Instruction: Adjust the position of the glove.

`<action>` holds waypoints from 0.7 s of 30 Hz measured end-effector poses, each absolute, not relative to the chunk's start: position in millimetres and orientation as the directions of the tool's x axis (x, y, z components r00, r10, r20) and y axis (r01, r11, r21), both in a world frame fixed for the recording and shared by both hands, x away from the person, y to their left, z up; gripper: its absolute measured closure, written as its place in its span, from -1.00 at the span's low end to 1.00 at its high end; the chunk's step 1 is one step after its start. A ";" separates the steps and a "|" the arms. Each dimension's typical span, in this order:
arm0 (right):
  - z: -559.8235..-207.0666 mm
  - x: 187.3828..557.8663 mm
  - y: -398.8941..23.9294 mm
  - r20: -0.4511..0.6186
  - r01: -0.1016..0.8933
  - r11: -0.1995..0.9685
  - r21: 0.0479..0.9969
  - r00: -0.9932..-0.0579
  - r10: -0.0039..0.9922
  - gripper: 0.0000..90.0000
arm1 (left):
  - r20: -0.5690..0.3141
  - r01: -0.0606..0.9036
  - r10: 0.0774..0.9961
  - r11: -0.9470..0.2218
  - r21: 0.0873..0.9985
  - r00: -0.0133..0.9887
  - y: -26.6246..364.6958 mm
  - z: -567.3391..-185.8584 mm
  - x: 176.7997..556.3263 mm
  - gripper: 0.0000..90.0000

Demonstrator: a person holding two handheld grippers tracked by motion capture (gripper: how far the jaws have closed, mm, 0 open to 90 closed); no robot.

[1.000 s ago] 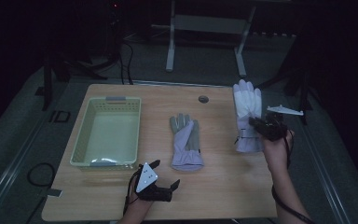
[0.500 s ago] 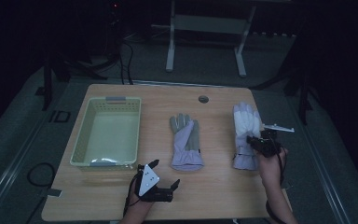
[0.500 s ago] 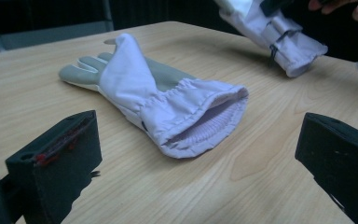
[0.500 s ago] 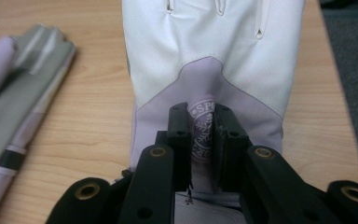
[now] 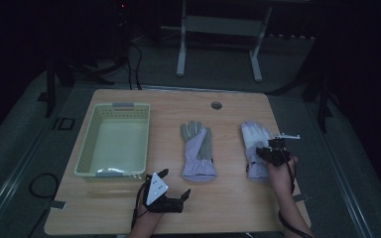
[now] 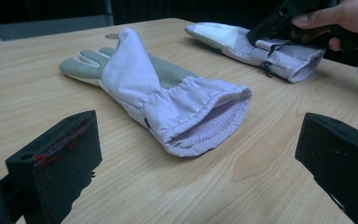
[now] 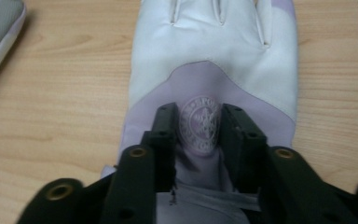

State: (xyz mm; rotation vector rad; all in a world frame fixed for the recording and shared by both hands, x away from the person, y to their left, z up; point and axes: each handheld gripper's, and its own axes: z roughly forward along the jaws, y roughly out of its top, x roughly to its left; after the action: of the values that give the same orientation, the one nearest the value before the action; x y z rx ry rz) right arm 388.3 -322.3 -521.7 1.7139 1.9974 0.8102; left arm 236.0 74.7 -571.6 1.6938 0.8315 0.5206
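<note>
Here, a wooden surface [image 5: 228,208] in a dim room carries a pale green plastic basket [image 5: 113,140] on the left and two lilac-and-white gloves lying flat, fingers pointing away from the person. The middle glove [image 5: 197,150] lies by itself, its elastic cuff gaping toward the left gripper [image 5: 171,191], which rests low on the near edge of the surface; its jaws stand wide apart with nothing between them, seemingly waiting its turn. The right glove [image 5: 254,147] lies near the right edge, well apart from the basket. The right gripper [image 5: 259,154] is held down over the cuff end of this glove, the person's hand [image 5: 281,167] behind it. In the right gripper view its two black jaws stand on either side of a round badge [image 7: 199,123] printed on the back of the glove, the tips down at the cloth. The jaws have just been opening and are now partly open, with the cloth lying between them but not pinched up. This looks like the lining-up before a pinch at the wrist, a sensible place to lift a limp glove. The basket stands empty, probably where both gloves are meant to go.
</note>
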 end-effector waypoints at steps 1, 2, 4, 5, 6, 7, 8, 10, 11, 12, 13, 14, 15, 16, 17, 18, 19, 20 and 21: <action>-519.2 387.4 -323.9 0.081 0.756 0.096 0.648 -0.193 0.978 0.28 | -0.082 0.262 0.752 -0.124 0.957 0.654 75.0 -571.6 236.4 -0.99; -516.7 386.4 -325.1 0.072 0.754 0.114 0.647 -0.209 0.975 0.18 | -0.083 0.264 0.751 -0.125 0.956 0.655 75.2 -571.6 236.6 -0.99; -511.5 384.0 -330.0 0.078 0.748 0.142 0.648 -0.251 0.965 0.06 | -0.079 0.263 0.752 -0.129 0.956 0.654 74.7 -571.6 236.5 -0.99; -508.8 382.5 -331.8 0.067 0.743 0.158 0.650 -0.264 0.962 0.02 | -0.077 0.261 0.752 -0.130 0.956 0.655 74.7 -571.5 236.4 -0.99; -506.7 381.4 -333.0 0.055 0.738 0.171 0.653 -0.271 0.961 0.00 | -0.073 0.259 0.754 -0.132 0.957 0.653 74.5 -571.5 236.3 -0.99; -503.5 380.2 -336.2 0.053 0.720 0.193 0.667 -0.304 0.951 -0.05 | -0.073 0.259 0.755 -0.131 0.957 0.651 74.1 -571.6 236.0 -0.99; -501.0 379.1 -338.2 0.048 0.712 0.202 0.672 -0.314 0.948 -0.06 | -0.069 0.257 0.756 -0.134 0.957 0.651 74.0 -571.5 235.6 -0.99; -496.2 377.5 -341.9 0.039 0.696 0.243 0.676 -0.363 0.931 -0.10 | -0.051 0.244 0.757 -0.145 0.959 0.651 72.7 -571.5 234.4 -0.99; -494.3 376.8 -343.6 0.028 0.688 0.258 0.678 -0.375 0.927 -0.07 | -0.046 0.241 0.759 -0.148 0.959 0.650 72.1 -571.5 233.9 -0.99; -492.6 376.4 -345.6 0.025 0.684 0.274 0.676 -0.393 0.919 -0.08 | -0.041 0.238 0.759 -0.152 0.959 0.650 71.8 -571.4 233.5 -0.99; -492.6 376.4 -345.6 0.025 0.684 0.274 0.676 -0.393 0.919 -0.08 | -0.041 0.238 0.759 -0.152 0.959 0.650 71.8 -571.4 233.5 -0.99; -491.0 375.9 -347.8 0.024 0.675 0.284 0.680 -0.408 0.913 -0.01 | -0.037 0.234 0.760 -0.153 0.960 0.649 71.3 -571.5 233.0 -0.99; -487.8 375.0 -351.9 0.034 0.666 0.297 0.684 -0.436 0.899 0.06 | -0.036 0.234 0.762 -0.153 0.960 0.647 71.3 -571.5 233.0 -0.99; -486.5 374.6 -353.1 0.034 0.662 0.306 0.684 -0.448 0.894 0.06 | -0.037 0.234 0.762 -0.152 0.960 0.646 71.4 -571.5 233.0 -0.99; -485.3 374.2 -353.6 0.026 0.660 0.317 0.682 -0.454 0.891 0.06 | -0.038 0.235 0.763 -0.151 0.960 0.646 71.6 -571.5 233.1 -0.99; -484.0 374.3 -353.4 0.015 0.659 0.337 0.672 -0.467 0.884 0.06 | -0.039 0.236 0.763 -0.151 0.960 0.645 71.7 -571.5 233.2 -0.99; -483.2 374.3 -353.1 0.001 0.654 0.345 0.673 -0.467 0.884 0.06 | -0.041 0.238 0.762 -0.149 0.960 0.646 71.9 -571.5 233.3 -0.99; -482.2 374.5 -352.6 -0.010 0.651 0.350 0.674 -0.465 0.885 0.06 | -0.043 0.238 0.762 -0.148 0.960 0.647 72.0 -571.5 233.4 -0.99; -481.6 375.4 -352.1 -0.008 0.649 0.355 0.673 -0.474 0.881 0.06 | -0.044 0.238 0.761 -0.147 0.960 0.647 72.1 -571.5 233.4 -0.99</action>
State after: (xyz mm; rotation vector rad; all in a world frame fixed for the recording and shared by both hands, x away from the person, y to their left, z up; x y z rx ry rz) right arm 375.4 -352.1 -481.6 1.3423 2.2544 0.8650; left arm 233.4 72.1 -571.5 1.7010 0.8210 0.5590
